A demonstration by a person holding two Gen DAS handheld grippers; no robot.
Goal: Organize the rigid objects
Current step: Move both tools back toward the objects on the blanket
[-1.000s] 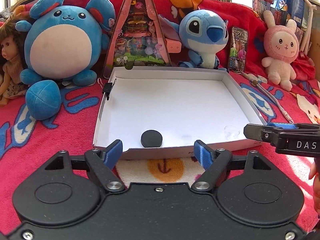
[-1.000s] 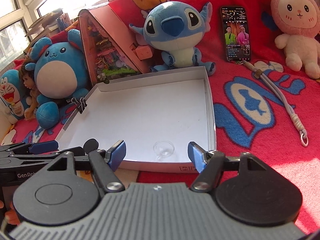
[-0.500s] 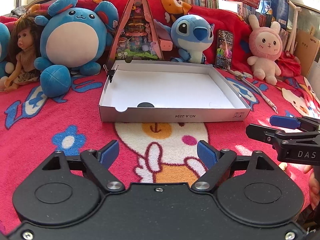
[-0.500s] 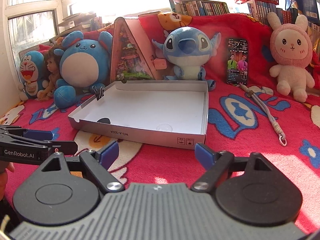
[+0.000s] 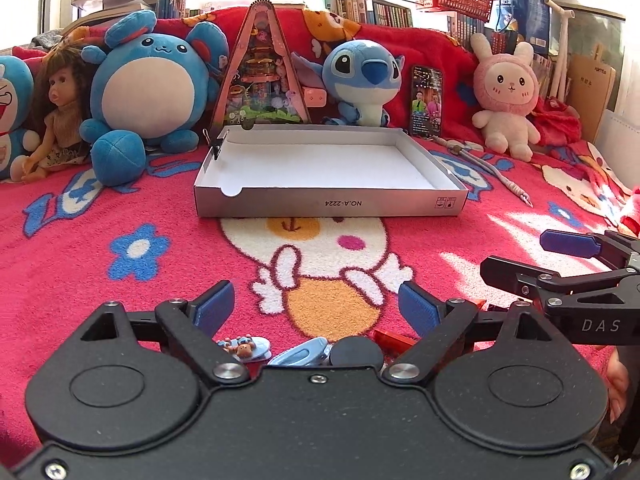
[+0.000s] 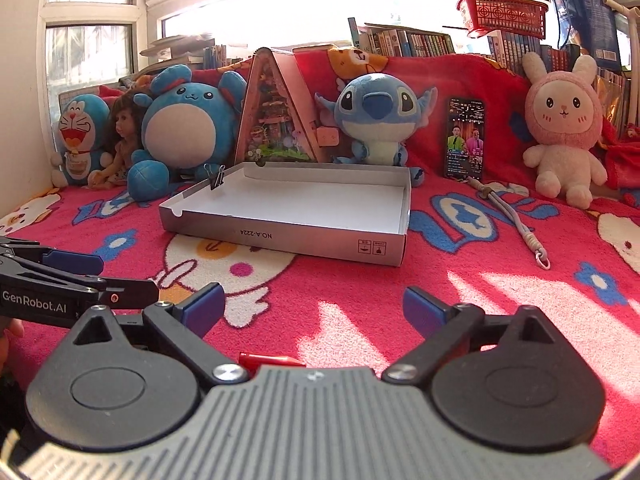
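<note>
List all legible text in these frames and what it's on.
"NO.A-2224": box front wall, printed upside down.
"DAS": right gripper arm.
"GenRobot.AI": left gripper arm.
Symbols near the box's corner, the phone screen, book spines and the cardboard panel: too small to read.

You're in a home, likely a child's bedroom: a red cartoon blanket (image 5: 120,280) covers the bed, plush toys (image 6: 376,116) and a doll (image 5: 56,120) line it, and bookshelves (image 6: 408,42) stand under a sunny window (image 6: 88,28).

Five plush toys (image 6: 192,120), one doll (image 6: 120,140), one box (image 6: 288,216), one phone (image 6: 466,140).
</note>
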